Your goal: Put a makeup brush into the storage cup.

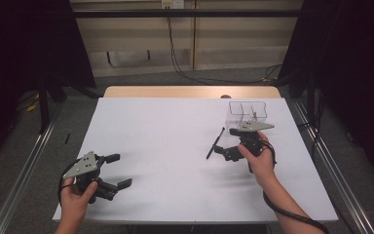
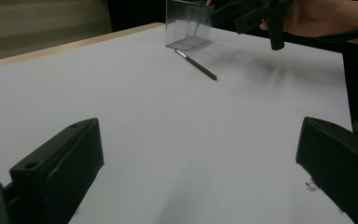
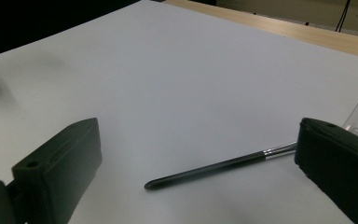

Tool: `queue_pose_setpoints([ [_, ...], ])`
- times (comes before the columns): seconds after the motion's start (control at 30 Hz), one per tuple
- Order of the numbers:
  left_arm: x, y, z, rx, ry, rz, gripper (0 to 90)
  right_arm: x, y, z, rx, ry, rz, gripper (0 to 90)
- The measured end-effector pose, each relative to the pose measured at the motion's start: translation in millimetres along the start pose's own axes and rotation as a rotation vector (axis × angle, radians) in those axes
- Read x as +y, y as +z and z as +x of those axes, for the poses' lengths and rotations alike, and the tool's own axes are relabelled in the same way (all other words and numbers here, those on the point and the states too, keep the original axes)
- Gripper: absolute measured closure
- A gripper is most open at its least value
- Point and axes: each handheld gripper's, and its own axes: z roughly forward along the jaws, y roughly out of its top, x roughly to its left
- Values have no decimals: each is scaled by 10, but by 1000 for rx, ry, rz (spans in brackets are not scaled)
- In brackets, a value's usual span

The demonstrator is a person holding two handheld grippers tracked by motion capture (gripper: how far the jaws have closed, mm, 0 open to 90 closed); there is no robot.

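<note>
A slim black pen [image 1: 215, 143] with a silver band lies on the white table [image 1: 175, 146], just left of a clear divided box [image 1: 247, 111]. My right gripper [image 1: 225, 141] hovers over the pen with its jaws wide open. In the right gripper view the pen [image 3: 219, 166] lies on the table between the jaws of that gripper [image 3: 198, 135], touching neither. My left gripper [image 1: 119, 170] is open and holds nothing near the front left corner. The left gripper view shows its own jaws [image 2: 199, 140] spread, with the pen [image 2: 196, 65], the box [image 2: 189, 25] and the right gripper [image 2: 261, 14] far off.
Something small and orange stands inside the clear box. A strip of bare wood [image 1: 190, 91] runs along the table's far edge. Metal rails [image 1: 24, 165] flank the table on both sides, and cables [image 1: 185, 73] lie on the floor behind it.
</note>
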Motion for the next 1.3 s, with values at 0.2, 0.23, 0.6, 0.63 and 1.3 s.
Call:
queue_pose_setpoints([
  [0.2, -8, 6, 1, -1, -9, -2, 6, 34, 59, -19, -3, 5, 6, 3],
  [0.23, -8, 5, 2, 0, -8, -1, 6, 41, 67, -19, -4, 5, 5, 3],
  [0.6, -10, 0, 11, -2, -7, 0, 6, 101, 188, -19, -10, -7, 21, 3],
  [0.63, -8, -2, 11, -1, -6, 0, 6, 107, 198, -19, -11, -6, 22, 3],
  [1.3, -12, 5, 16, -6, -3, 6, 6, 223, 401, -31, -34, 12, 133, 3],
])
